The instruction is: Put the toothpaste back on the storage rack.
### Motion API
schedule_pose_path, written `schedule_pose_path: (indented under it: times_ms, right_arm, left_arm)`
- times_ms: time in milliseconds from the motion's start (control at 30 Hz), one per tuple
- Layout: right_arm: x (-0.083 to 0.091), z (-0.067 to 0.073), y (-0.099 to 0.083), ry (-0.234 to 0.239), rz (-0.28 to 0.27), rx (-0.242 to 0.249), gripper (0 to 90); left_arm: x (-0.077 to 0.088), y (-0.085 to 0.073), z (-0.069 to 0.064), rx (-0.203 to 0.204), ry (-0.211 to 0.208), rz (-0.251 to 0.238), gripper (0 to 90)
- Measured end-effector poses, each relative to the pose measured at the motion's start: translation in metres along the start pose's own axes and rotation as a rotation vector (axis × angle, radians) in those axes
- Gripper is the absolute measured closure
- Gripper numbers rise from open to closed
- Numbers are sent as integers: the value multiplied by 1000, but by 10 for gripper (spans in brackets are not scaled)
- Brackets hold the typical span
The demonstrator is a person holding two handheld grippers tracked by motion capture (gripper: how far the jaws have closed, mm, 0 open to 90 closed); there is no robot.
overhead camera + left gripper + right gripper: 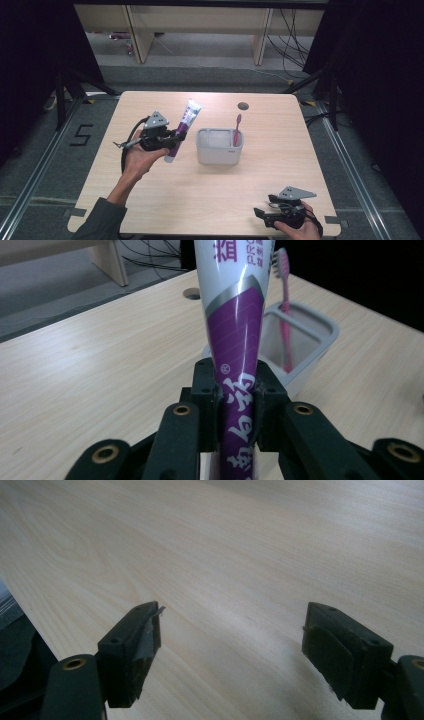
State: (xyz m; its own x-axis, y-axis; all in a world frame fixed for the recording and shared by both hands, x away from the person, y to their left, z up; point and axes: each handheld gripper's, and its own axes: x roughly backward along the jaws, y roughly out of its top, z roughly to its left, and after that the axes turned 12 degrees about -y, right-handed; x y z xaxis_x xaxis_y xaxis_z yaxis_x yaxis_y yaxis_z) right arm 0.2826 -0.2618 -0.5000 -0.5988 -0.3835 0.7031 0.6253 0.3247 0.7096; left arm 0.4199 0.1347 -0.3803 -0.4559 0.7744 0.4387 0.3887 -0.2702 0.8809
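The left gripper (176, 136) pinches a purple-and-white toothpaste tube (182, 131), tilted, just left of the grey holder (219, 152) with a pink toothbrush (236, 130). The right gripper (261, 216) rests near the table's (210, 195) front right corner, jaws spread.

— What's left of centre in the high view?
— A purple-and-white toothpaste tube (182, 131), tilted, crimped end up toward the top, clamped in the left gripper (174, 137).
— And beside it?
— Just right, mid-frame, a grey rectangular holder (219, 146) stands on the table, a pink toothbrush (236, 130) upright in its right end, bristles up.
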Motion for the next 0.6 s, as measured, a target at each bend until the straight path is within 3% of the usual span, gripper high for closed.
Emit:
schedule_pose_path:
  times_ms: [33,67,100,133,600]
  right_arm:
    - [0,1,0,6,8,-25,240]
    - [0,-1,0,4,-1,-1,240]
    - [0,1,-1,5,5,-25,240]
    - [0,-1,0,-4,-5,6,240]
    - [0,-2,-1,8,-1,-5,239]
  left_arm:
    - [-3,4,-1,-5,3,-16,758]
    - [-4,7,-1,-4,0,-15,758]
    - [-6,10,-2,-3,2,-32,757]
    - [-8,13,-2,-8,6,-42,758]
    - [-31,40,-10,-24,0,-86,757]
